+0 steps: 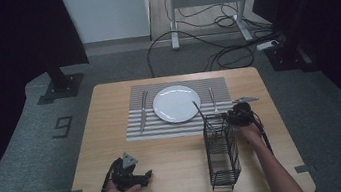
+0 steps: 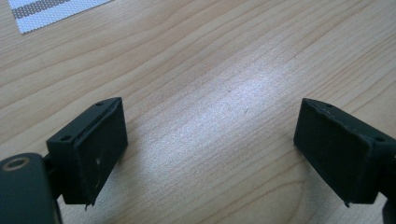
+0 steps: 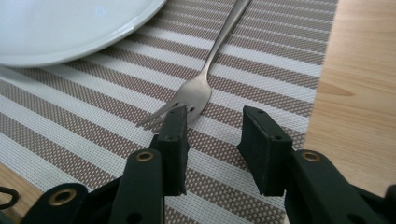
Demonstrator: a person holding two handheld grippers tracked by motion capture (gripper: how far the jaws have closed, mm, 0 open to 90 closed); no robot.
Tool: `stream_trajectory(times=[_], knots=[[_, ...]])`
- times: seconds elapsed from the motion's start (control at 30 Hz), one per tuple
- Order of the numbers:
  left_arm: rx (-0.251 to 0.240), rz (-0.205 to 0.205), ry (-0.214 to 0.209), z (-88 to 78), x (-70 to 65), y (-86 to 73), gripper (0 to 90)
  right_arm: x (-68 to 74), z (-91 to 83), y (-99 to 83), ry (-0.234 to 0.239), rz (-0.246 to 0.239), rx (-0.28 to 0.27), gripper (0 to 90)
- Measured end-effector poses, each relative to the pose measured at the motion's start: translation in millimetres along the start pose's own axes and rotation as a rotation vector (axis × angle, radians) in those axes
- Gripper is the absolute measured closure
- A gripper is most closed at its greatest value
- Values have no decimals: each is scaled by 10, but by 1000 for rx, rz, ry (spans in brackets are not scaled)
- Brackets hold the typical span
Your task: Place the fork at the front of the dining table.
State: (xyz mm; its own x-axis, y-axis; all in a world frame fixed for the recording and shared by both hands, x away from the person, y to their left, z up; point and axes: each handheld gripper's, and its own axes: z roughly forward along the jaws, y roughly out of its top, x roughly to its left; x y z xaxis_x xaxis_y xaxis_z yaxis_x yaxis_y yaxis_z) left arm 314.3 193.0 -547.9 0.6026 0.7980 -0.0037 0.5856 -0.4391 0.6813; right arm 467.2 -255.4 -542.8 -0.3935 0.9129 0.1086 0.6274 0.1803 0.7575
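On the striped placemat [image 1: 175, 106], right of the white plate [image 1: 176, 103], lies the fork [image 3: 205, 77], tines toward the person and handle running away across the stripes. The right claw [image 3: 212, 140] sits low over the tine end: its jaws stand partly apart, nothing between them, the left jaw tip at or just over the fork's head, the right jaw clear to the side over bare mat. Contact between jaw and fork cannot be confirmed. In the high view the right claw [image 1: 240, 115] is at the mat's near right corner, just beyond the black wire caddy [image 1: 222, 152], which stands on the desk [image 1: 179, 170] with a dark utensil leaning out of its top. A knife [image 1: 143, 111] lies left of the plate.

The left claw [image 2: 210, 144] rests idle over bare desk at the near left, jaws wide apart and empty.

Judgement: the step in hand is either approach to, or departure from, the fork; the pictures do not settle which. If a pick-up is intended, the next move calls for centring the jaws across the fork's neck, lowering to the mat and closing squarely, since a thin flat piece may slip or pivot.
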Motion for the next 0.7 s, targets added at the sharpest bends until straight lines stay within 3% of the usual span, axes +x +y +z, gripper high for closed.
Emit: stream_trajectory(times=[0.2, 0.27, 0.4, 0.7], knots=[[0, -1, 0, 0, 0, 0, 96, 44, 75, 15, 18, -15, 25, 577], [0, -1, 0, 0, -1, -1, 96, 26, 51, 7, 18, 3, 16, 570], [-2, -1, 1, 0, -1, -3, 96, -22, -87, -31, 24, 30, -27, 560], [-1, -2, 3, -5, -3, -6, 96, -9, -456, -230, 35, 56, -54, 514]])
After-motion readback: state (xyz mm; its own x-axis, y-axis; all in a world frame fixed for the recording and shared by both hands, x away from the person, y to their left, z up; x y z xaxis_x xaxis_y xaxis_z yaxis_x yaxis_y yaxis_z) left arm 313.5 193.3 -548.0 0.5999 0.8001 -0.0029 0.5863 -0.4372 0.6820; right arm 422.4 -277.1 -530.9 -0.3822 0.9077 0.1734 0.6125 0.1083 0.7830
